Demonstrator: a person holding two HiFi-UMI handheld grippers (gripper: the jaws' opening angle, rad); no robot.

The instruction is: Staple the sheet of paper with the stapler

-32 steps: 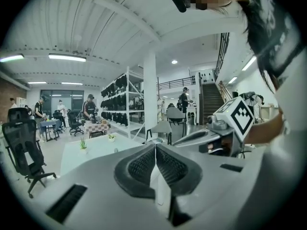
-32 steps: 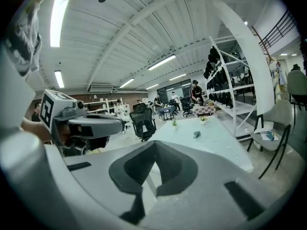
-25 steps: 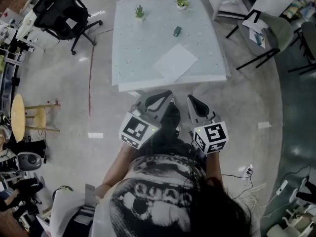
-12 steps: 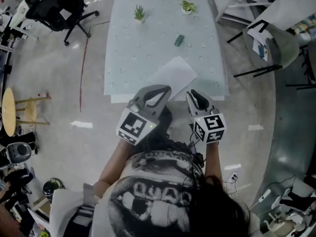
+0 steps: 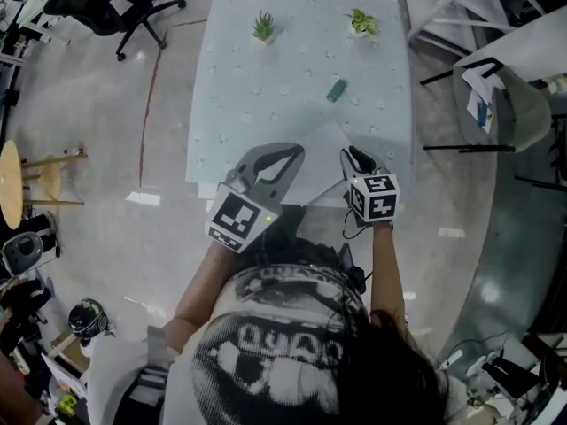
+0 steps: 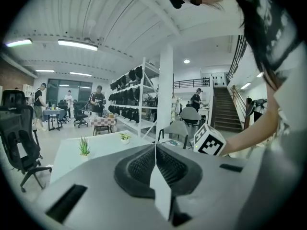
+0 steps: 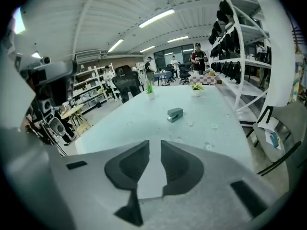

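Beneath both tips, the sheet of paper (image 5: 321, 149) is lying; the left gripper (image 5: 296, 150) is pressing empty jaws together, while the right gripper's (image 5: 354, 154) empty jaws have just been opening slightly. Farther ahead, the stapler (image 5: 337, 89) is sitting on the table (image 5: 232, 104).

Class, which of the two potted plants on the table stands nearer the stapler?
The leafy potted plant at the head view's right; the spiky one stands farther from the stapler.
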